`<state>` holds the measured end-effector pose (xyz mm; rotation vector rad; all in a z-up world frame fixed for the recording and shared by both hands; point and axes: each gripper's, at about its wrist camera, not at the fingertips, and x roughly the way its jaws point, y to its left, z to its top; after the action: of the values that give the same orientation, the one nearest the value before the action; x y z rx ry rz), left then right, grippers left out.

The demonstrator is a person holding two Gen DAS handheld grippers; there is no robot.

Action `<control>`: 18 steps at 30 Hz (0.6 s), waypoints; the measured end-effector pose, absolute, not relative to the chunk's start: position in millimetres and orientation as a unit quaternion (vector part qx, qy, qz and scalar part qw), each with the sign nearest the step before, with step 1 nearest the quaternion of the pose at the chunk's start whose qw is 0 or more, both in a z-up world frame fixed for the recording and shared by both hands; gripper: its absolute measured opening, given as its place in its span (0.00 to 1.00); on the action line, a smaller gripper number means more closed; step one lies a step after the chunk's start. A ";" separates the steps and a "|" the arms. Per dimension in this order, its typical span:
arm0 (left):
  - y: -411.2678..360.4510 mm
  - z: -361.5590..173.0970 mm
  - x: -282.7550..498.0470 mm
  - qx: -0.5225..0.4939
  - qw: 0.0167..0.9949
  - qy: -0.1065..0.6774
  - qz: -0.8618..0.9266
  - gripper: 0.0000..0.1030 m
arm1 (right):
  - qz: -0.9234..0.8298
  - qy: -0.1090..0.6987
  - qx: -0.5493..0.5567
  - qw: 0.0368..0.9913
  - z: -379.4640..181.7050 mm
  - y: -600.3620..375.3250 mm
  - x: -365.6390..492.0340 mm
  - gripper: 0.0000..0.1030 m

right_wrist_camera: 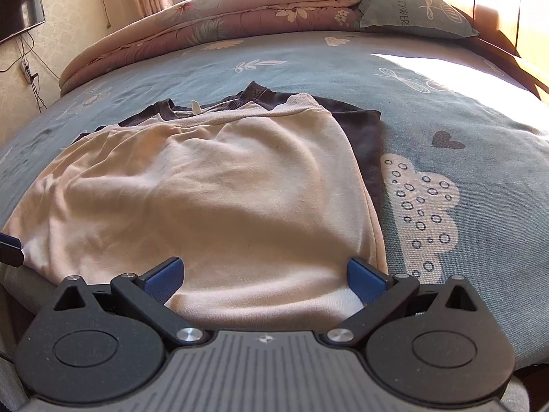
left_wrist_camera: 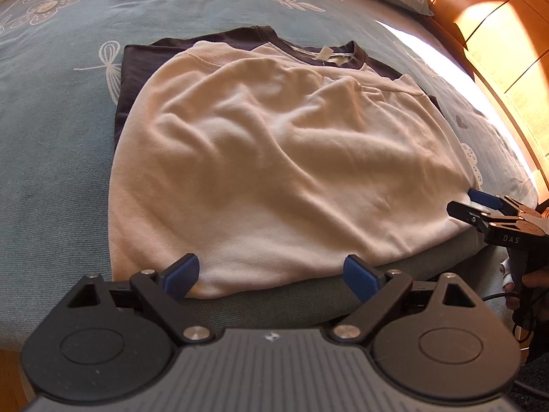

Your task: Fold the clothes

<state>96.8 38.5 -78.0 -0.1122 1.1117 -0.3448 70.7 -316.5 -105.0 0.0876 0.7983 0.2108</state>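
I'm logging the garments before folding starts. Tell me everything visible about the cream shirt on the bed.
The cream shirt looks like soft knit cotton, pale pinkish-cream and wrinkled. It lies spread flat on the blue patterned bedspread, its bottom hem at the bed's near edge, its top edge overlapping a dark shirt beneath it. Neither open gripper grips it.
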 end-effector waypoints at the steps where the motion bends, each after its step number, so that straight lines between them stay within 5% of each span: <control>1: 39.1 -76.2 97.6 -0.055 0.836 0.522 -0.162 0.88 | 0.103 0.387 0.042 0.915 -105.0 -316.6 71.0 1.00; 9: 50.3 -82.7 95.3 -0.063 0.826 0.539 -0.151 0.88 | 0.104 0.385 0.036 0.916 -105.3 -315.2 69.9 1.00; 18: 79.5 -42.0 119.2 -0.092 0.865 0.459 -0.178 0.88 | 0.094 0.391 -0.012 0.916 -107.7 -302.7 69.0 1.00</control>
<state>119.2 79.5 -42.0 -0.1924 0.9624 -0.3722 69.0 -302.7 -107.7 -0.0245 0.8045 0.1926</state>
